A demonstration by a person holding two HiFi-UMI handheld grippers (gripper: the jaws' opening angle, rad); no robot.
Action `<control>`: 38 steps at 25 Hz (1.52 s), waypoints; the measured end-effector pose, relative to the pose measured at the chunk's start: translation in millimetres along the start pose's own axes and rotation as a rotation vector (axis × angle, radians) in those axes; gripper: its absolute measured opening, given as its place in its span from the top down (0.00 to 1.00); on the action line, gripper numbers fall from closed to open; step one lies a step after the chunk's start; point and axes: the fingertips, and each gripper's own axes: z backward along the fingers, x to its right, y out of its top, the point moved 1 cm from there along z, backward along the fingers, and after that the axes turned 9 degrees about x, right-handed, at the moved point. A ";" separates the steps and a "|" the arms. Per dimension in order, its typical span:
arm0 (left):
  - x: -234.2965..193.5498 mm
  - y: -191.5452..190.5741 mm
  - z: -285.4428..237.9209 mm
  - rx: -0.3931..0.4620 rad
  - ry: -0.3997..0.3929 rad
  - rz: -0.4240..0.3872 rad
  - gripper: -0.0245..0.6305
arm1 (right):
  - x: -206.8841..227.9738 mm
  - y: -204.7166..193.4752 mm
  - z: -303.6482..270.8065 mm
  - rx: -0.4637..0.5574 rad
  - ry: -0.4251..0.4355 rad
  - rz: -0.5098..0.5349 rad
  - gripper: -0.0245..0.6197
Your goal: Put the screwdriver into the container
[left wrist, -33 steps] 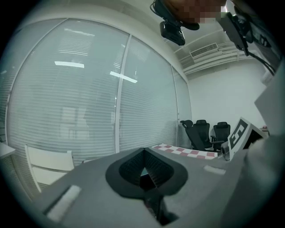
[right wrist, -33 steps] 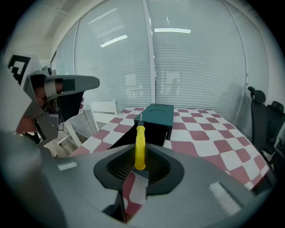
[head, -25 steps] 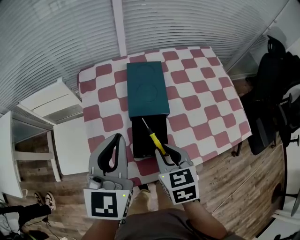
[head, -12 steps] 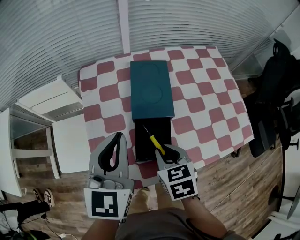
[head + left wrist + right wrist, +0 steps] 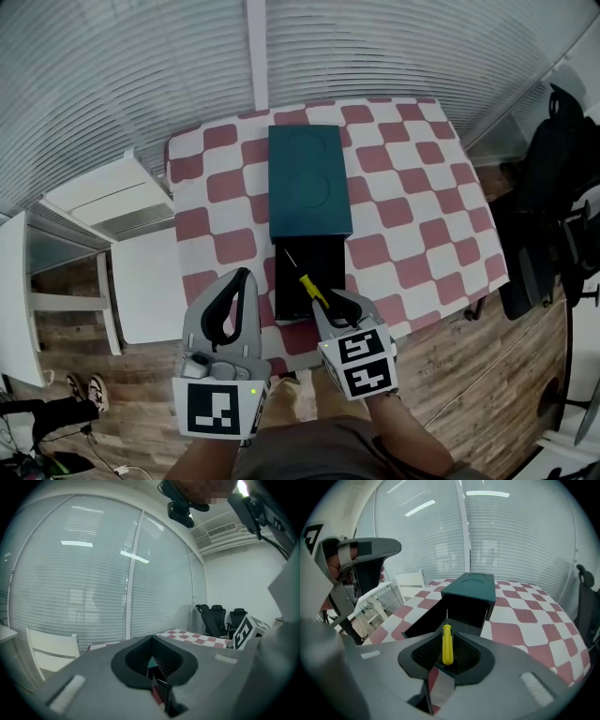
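A teal box lies on the checked table, its black drawer pulled out toward me. My right gripper is at the drawer's near end, shut on the yellow handle of a screwdriver. The thin shaft slants over the drawer's inside. In the right gripper view the screwdriver points at the drawer and the teal box. The jaws have just been opening a little, with the handle still between them. My left gripper hangs at the table's front left, shut and empty.
White furniture and a white stool stand left of the table. A black office chair is at the right. Blinds cover the wall behind, and wooden floor lies below the table's near edge.
My right gripper has tipped slightly, and the screwdriver's tip now sits farther from the teal box's front, over the open drawer. My left gripper has stayed where it was.
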 end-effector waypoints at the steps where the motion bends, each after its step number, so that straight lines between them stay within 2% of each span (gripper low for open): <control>1: 1.7 1.7 1.2 0.003 -0.001 -0.002 0.96 | 0.1 3.0 2.7 0.016 0.002 -0.003 0.80; 9: 31.0 37.0 5.0 0.082 -0.030 -0.025 0.96 | 11.3 57.9 44.7 0.212 -0.011 -0.011 0.84; 14: 55.3 71.2 1.6 0.140 -0.058 -0.051 0.96 | 17.7 111.7 93.0 0.408 -0.016 0.011 0.92; 19: 78.1 106.9 -5.4 0.207 -0.086 -0.097 0.96 | 26.1 167.3 148.2 0.626 -0.050 0.063 0.92; 23: 89.2 133.3 -14.0 0.259 -0.103 -0.138 0.96 | 34.9 196.5 178.7 0.759 -0.083 0.109 0.92; 31: 98.9 146.9 -17.3 0.289 -0.108 -0.185 0.96 | 43.4 204.9 196.5 0.809 -0.110 0.141 0.92; 38: 97.6 149.4 -24.6 0.295 -0.106 -0.183 0.96 | 50.3 208.4 199.0 0.821 -0.128 0.152 0.93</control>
